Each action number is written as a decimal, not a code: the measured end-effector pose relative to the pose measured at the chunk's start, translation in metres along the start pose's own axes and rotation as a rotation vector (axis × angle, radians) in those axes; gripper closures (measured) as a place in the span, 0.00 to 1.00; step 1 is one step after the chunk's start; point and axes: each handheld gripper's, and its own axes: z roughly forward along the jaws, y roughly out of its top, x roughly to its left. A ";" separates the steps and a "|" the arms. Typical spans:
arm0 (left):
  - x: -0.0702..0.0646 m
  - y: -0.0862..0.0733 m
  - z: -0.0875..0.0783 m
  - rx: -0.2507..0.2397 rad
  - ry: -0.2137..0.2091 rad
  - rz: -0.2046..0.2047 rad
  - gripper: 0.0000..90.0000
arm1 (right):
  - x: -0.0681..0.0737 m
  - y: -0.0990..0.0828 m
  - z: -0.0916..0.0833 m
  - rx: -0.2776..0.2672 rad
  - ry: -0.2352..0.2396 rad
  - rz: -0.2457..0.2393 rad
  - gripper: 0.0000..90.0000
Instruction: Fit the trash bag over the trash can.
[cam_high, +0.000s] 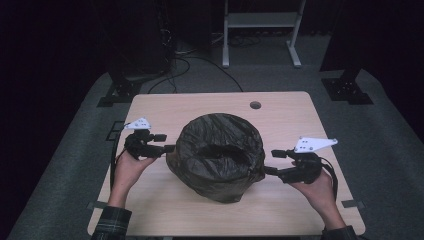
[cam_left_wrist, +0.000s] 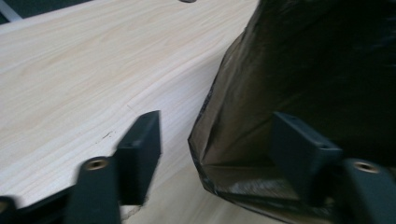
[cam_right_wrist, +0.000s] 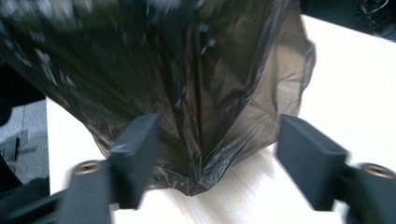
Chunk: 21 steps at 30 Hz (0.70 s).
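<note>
Bag (cam_high: 218, 156): black plastic, crumpled, mid-counter (cam_high: 280, 115)
Left tongs (cam_high: 169, 148): wide open, straddling bag's edge, gripping nothing
Right tongs (cam_high: 270, 162): wide open, bag corner between jaws, unpinched

Dim surroundings, table (cam_high: 280, 115) lit from above; gripper views blurred, overexposed.

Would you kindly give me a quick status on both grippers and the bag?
Left gripper open at black bag edge. Right gripper open, bag fold between jaws. Bag resting on table, ungripped. Nothing in the way.
</note>
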 end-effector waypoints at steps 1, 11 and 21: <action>-0.001 0.000 -0.003 0.004 0.005 0.004 0.30 | -0.001 0.002 -0.002 -0.003 -0.003 0.010 0.21; -0.020 -0.020 -0.020 0.068 0.055 0.078 0.02 | 0.000 0.015 -0.020 -0.042 -0.005 -0.034 0.11; -0.036 -0.056 -0.025 0.113 0.054 0.102 0.02 | 0.007 0.038 -0.033 -0.066 -0.016 -0.081 0.11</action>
